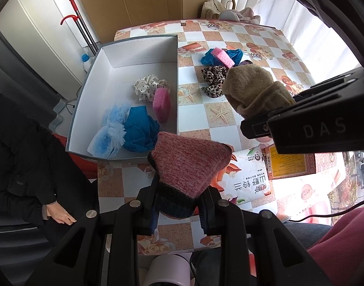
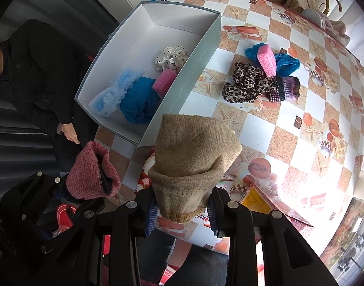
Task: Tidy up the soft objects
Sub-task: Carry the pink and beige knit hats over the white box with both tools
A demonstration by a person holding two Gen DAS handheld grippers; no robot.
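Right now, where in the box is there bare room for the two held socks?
The far half of the box is bare, beyond the polka-dot scrunchie. The near half is crowded: scrunchie, pink sponge, blue cloth and pale blue puff.

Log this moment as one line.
left gripper: shut on pink knit sock | right gripper: shut on tan knit sock

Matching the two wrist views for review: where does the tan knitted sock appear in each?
Left wrist: tan sock at right of centre, clamped by the right gripper.
Right wrist: tan sock at bottom centre, between that gripper's pads.
Shared landmark: the grey box.
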